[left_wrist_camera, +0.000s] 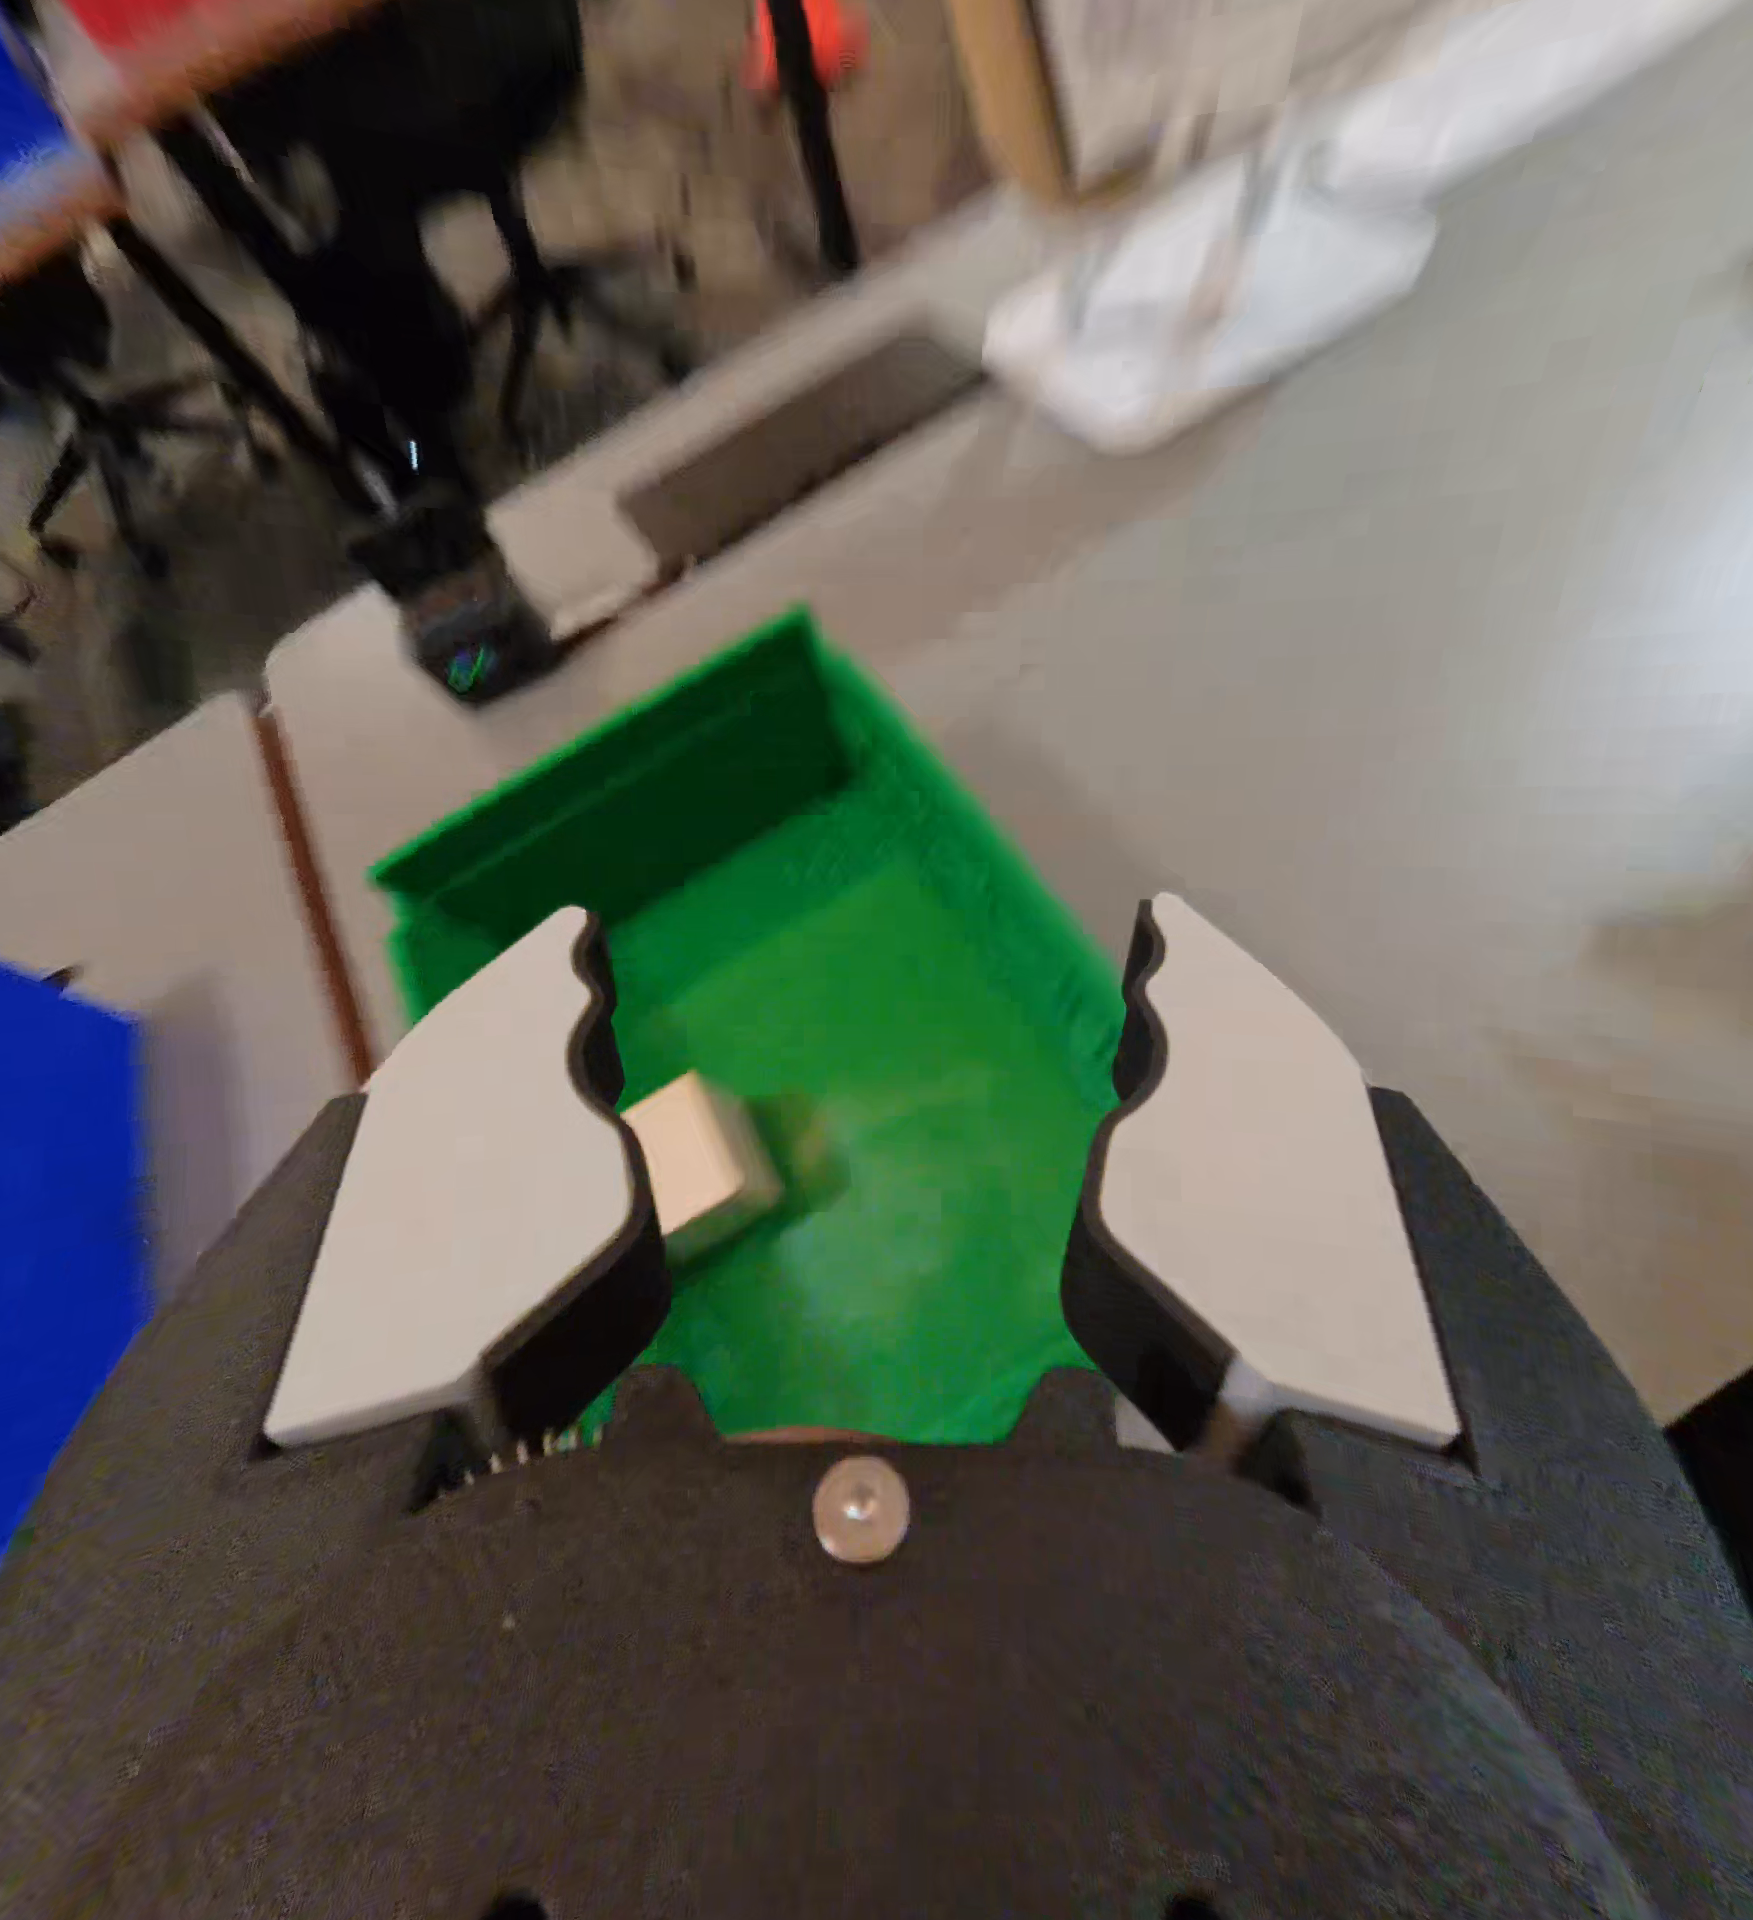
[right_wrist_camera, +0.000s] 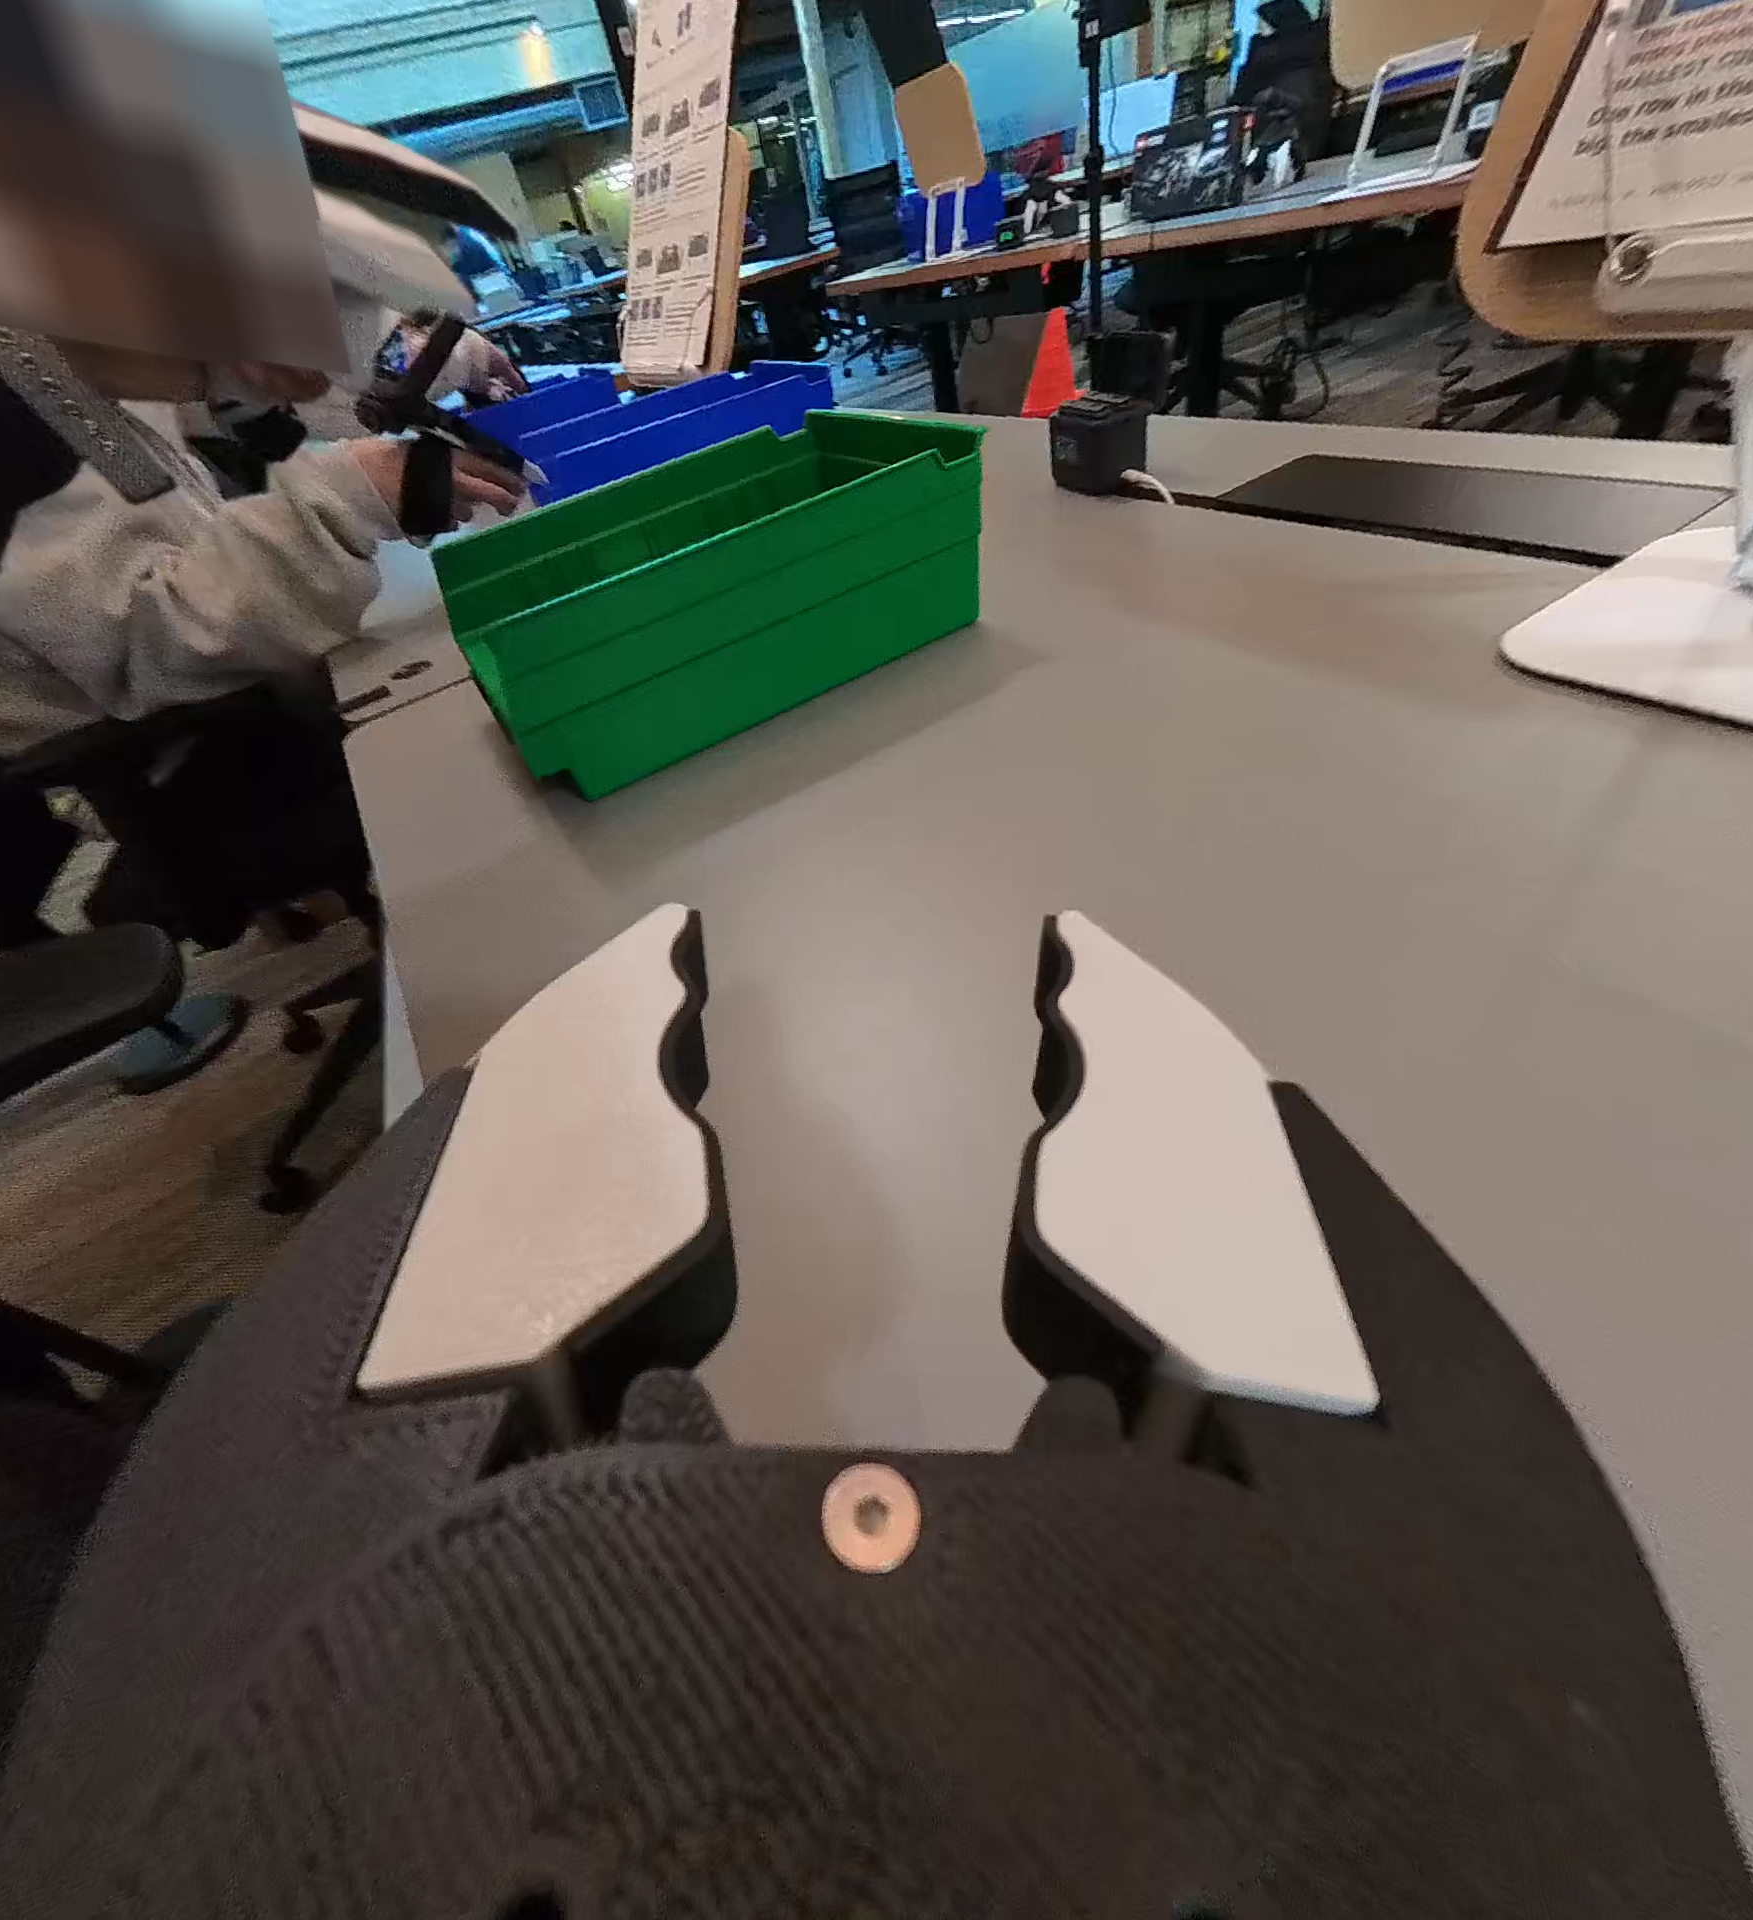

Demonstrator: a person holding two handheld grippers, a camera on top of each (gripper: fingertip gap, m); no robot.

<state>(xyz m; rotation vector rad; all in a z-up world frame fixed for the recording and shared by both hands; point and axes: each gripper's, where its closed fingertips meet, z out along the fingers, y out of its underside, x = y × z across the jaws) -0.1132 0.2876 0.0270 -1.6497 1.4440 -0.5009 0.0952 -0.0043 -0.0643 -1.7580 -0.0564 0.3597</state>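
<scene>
In the left wrist view my left gripper (left_wrist_camera: pixel 867 935) is open above a green plastic bin (left_wrist_camera: pixel 643 800) on a grey table. A small pale cube (left_wrist_camera: pixel 706 1169) lies on the bin's floor beside my left finger, apart from the pads. The view is blurred. In the right wrist view my right gripper (right_wrist_camera: pixel 870 920) is open and empty, low over the bare grey table (right_wrist_camera: pixel 1267 831). The green bin (right_wrist_camera: pixel 716 613) stands ahead and to the left of it.
Blue bins (right_wrist_camera: pixel 664 416) stand behind the green one; another blue bin (left_wrist_camera: pixel 10 1247) is at the left. A person's sleeve and hand (right_wrist_camera: pixel 228 561) reach in at left. A white stand base (right_wrist_camera: pixel 1672 634), a black pad (right_wrist_camera: pixel 1474 504) and a small black device (right_wrist_camera: pixel 1095 447) sit at the back right.
</scene>
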